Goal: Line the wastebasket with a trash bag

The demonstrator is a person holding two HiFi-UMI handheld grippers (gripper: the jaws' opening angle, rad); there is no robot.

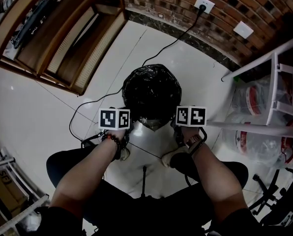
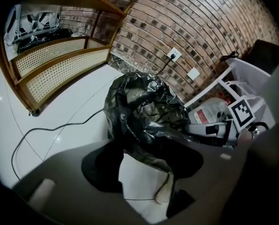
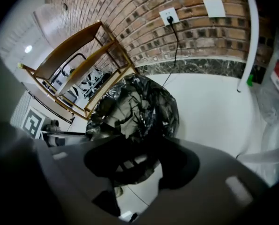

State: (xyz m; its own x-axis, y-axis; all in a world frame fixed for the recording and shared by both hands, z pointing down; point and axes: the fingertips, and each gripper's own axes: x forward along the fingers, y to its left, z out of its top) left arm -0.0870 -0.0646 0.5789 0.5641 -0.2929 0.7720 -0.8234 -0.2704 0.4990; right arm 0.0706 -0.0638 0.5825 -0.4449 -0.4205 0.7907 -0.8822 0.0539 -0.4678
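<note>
**A:** In the head view the marker cubes cover both sets of jaws. What do the gripper views show?

**B:** The left gripper (image 2: 144, 172) is unclenched. A fold of the crinkled black plastic trash bag (image 1: 151, 90) hangs loose between its jaws, and white floor shows through the gap. The right gripper (image 3: 142, 172) is slack too, with the bag's near rim bunched between its jaws but not pinched.

**A:** And the wastebasket?

**B:** It sits just ahead of both grippers on the glossy white tiled floor (image 1: 48, 117). The bag covers it, so I cannot make out its wall. Only the gripper views look into the bag's mouth, where there is a dull grey-brown surface, either basket or film.

**A:** Farther off?

**B:** To the right, a clear plastic sack (image 1: 264, 90) holds a white tub with red print (image 1: 249, 101). A thin black cable (image 1: 172, 42) runs to the white wall socket (image 1: 204, 4). Only the left gripper view shows the dark bundles (image 2: 39, 34) on the wooden cane-panelled shelf (image 2: 60, 55).
</note>
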